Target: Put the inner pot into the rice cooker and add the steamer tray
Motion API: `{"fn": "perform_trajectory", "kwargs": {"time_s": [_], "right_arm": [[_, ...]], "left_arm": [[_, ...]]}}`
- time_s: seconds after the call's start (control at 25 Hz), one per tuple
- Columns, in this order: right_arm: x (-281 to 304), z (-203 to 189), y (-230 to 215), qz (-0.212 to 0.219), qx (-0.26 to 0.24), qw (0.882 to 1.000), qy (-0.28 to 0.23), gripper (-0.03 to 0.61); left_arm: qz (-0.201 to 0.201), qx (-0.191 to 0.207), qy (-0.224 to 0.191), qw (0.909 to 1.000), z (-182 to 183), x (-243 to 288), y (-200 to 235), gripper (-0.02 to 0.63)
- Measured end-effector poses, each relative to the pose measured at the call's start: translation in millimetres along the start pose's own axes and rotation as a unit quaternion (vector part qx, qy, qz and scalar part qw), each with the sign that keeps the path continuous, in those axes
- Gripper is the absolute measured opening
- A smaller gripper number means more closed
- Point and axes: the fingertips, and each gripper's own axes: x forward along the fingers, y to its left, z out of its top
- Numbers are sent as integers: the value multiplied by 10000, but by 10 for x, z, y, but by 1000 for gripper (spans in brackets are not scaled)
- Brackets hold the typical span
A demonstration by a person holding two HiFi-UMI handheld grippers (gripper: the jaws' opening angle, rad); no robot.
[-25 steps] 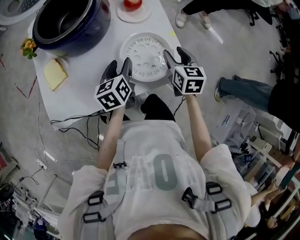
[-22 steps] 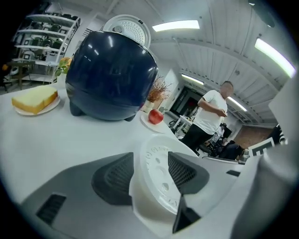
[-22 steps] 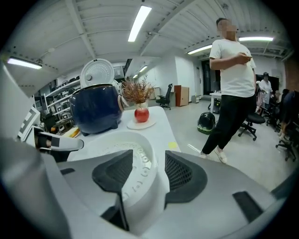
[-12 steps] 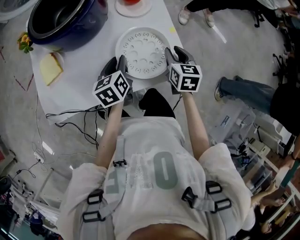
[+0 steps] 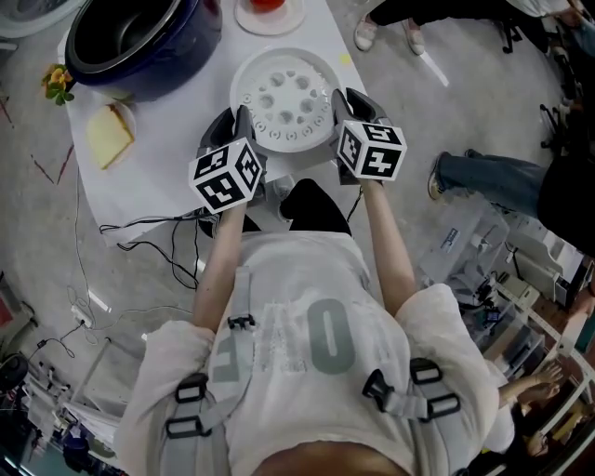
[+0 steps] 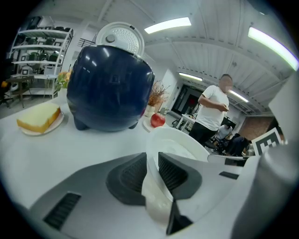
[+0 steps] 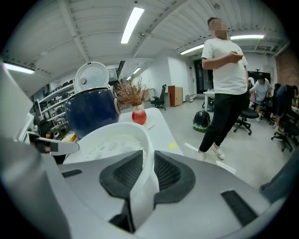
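The white perforated steamer tray lies on the white table just ahead of me. My left gripper has the tray's left rim between its ribbed pads, and its jaws are closing on it. On the tray's right rim, my right gripper is closing its jaws the same way. In both gripper views the pads touch the rim on both sides. The dark blue rice cooker stands at the far left with the dark inner pot inside and its white lid raised.
A bread slice on a plate lies left of the tray. A red apple on a saucer sits beyond it, with flowers by the cooker. Cables hang off the table's near edge. A person stands on the floor to the right.
Both pairs of jaws have narrowed onto the steamer tray's rim. The hands have hardly moved. The tray now looks slightly farther up the head view.
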Motion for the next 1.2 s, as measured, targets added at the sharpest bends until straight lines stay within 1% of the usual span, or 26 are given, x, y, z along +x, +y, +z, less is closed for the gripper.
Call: {"fn": "perform_trajectory", "kwargs": {"time_s": [0.12, 0.28, 0.44, 0.64, 0.84, 0.96, 1.2], "right_arm": [[-131, 264, 90, -146, -99, 9993, -319, 78], [-337, 676, 274, -326, -248, 9967, -705, 80], [-495, 1067, 505, -398, -181, 9924, -1153, 81], [-670, 1566, 927, -388, -208, 9837, -1746, 83], [-727, 1999, 1334, -301, -299, 9740, -2224, 84], [-743, 2249, 1565, -207, -360, 9681, -2471, 83], [-619, 2568, 2059, 20, -500, 9636, -2628, 86]], "left_arm": [[-147, 195, -305, 9992, 290, -132, -73, 89], [-352, 608, -731, 9948, 785, -367, -170, 89], [-547, 927, -1194, 9870, 1309, -588, -199, 89], [-704, 1175, -1748, 9750, 1944, -907, -94, 84], [-729, 1380, -2223, 9624, 2451, -1157, 89, 83], [-642, 1479, -2474, 9554, 2716, -1301, 202, 84], [-374, 1688, -2758, 9456, 3158, -1502, 545, 83]]}}
